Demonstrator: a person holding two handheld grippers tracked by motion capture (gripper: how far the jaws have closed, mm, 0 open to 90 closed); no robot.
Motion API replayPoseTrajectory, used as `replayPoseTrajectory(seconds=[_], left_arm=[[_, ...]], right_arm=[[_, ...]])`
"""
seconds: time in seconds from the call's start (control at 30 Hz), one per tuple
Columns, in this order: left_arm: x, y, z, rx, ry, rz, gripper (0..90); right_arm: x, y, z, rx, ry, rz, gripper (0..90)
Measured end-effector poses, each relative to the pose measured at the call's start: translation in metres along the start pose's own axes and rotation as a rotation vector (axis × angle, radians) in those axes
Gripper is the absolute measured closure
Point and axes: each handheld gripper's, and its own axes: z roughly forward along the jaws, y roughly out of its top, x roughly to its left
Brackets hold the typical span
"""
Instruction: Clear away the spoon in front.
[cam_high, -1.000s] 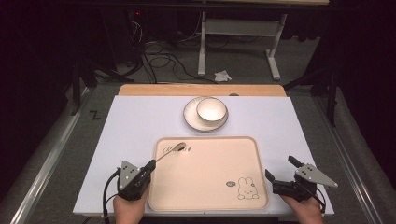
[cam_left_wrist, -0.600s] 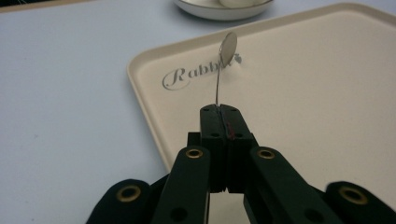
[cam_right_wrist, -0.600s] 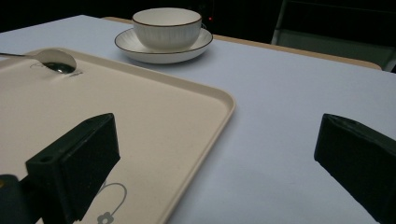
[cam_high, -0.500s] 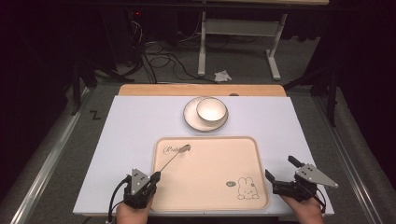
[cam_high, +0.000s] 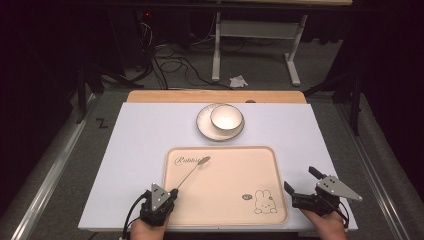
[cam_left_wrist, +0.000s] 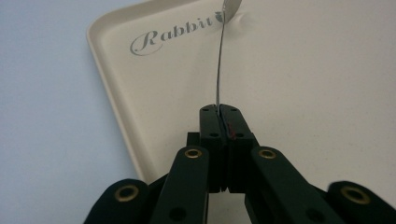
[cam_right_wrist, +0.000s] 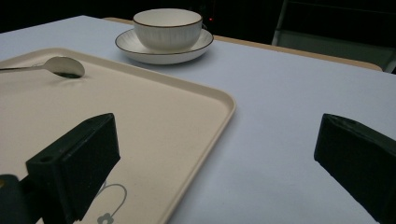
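While the left gripper (cam_left_wrist: 219, 109) clamps the spoon (cam_left_wrist: 220, 60) handle, the right gripper (cam_right_wrist: 210, 154) fingers gape empty.

I read one printed word, "Rabbit", in grey script on the far left corner of the beige tray (cam_left_wrist: 116, 70); from the high view it is too small to make out fully. A "Z"-shaped mark (cam_high: 102, 123) sits on the floor left of the table.

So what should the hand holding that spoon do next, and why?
Probably open the left gripper to let go: its jaws are shut on the spoon handle, and the spoon's bowl already seems to rest on the tray.
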Motion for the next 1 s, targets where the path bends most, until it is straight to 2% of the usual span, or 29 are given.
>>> replayPoseTrajectory(seconds=[0.13,0.37,0.6,0.77,0.8,0.87,0.93,1.0], left_arm=[[-0.002,0.0,0.001,-0.001,0.008,0.019,88.5],[-0.003,0.0,0.001,0.011,-0.004,0.014,86.9],[-0.005,0.001,0.0,0.014,-0.013,0.007,76.6],[-0.001,0.005,-0.007,-0.032,0.001,-0.004,68.3],[0.001,0.006,-0.009,-0.035,0.006,-0.005,70.2],[0.007,0.006,-0.009,-0.024,0.007,0.007,85.4],[0.01,0.005,-0.008,-0.002,0.011,0.017,89.4],[0.01,0.005,-0.005,0.04,0.007,0.036,90.0]], right_arm=[[0.0,0.0,0.0,0.0,0.003,0.009,0.7],[-0.001,0.0,0.003,0.002,0.008,0.004,0.7],[-0.001,0.001,0.004,-0.001,0.011,-0.001,0.7],[-0.001,0.001,0.003,-0.002,0.011,0.003,0.7],[-0.001,0.001,0.003,-0.003,0.009,0.001,0.7],[-0.001,0.001,0.003,-0.005,0.011,-0.001,0.7],[-0.001,0.001,0.002,-0.003,0.009,0.002,0.7],[-0.001,0.001,0.002,-0.005,0.009,0.0,0.7]])
